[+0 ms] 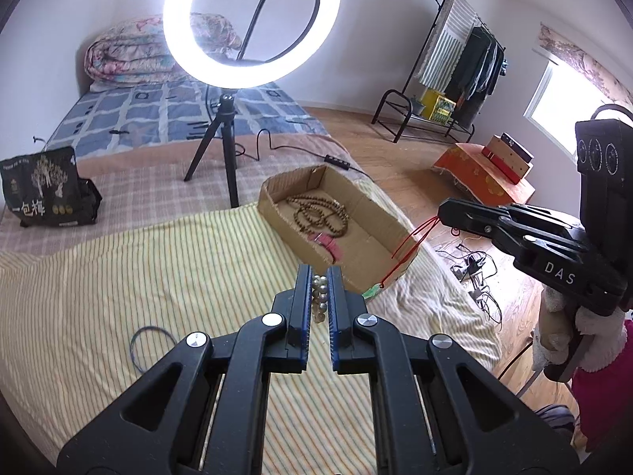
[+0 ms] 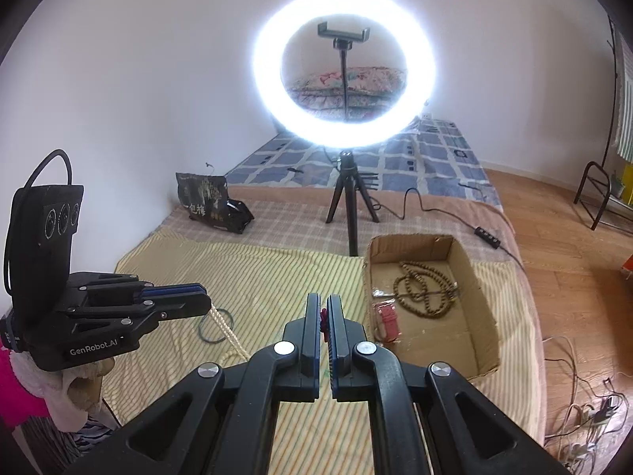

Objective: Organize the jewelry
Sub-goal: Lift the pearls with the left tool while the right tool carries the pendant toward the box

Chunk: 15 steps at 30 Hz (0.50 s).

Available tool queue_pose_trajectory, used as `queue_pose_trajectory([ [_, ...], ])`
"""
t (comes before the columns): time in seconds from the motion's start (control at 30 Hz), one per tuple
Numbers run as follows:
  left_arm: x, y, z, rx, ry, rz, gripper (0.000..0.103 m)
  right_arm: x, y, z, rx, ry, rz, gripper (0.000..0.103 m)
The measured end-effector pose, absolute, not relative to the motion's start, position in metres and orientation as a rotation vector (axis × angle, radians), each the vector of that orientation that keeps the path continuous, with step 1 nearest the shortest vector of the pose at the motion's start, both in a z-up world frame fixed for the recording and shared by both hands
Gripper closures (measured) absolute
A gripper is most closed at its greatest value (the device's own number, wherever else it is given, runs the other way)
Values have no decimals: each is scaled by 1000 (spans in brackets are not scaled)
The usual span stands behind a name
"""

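Left gripper (image 1: 319, 297) jaws clenched on pearl strand (image 1: 319, 300); right gripper (image 2: 323, 316) jaws pinch red cord with green pendant (image 1: 372, 291). Cardboard box (image 1: 277, 208) ahead-right of left, nearer right gripper.

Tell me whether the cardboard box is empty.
Not empty. The cardboard box holds a coiled brown bead necklace and a pink strap-like item on its floor.

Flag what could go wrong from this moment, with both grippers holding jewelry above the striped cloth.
1. The pale pearl bead strand trails from the left gripper onto the cloth near the thin dark ring; it might snag and drag it.
2. The red cord pendant dangling from the right gripper may catch the brown cardboard box rim.
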<state>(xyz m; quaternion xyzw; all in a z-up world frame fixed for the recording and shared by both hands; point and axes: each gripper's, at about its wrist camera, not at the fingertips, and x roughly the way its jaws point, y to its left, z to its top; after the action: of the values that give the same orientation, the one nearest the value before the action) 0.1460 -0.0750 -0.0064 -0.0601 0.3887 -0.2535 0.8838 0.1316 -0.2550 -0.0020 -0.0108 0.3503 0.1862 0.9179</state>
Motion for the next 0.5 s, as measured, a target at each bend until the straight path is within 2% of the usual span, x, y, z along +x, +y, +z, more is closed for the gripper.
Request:
queue_pose_trajectory([
  [0.5, 171, -134, 28, -101, 754, -611, 98, 166, -304, 14, -25, 706, 275, 103],
])
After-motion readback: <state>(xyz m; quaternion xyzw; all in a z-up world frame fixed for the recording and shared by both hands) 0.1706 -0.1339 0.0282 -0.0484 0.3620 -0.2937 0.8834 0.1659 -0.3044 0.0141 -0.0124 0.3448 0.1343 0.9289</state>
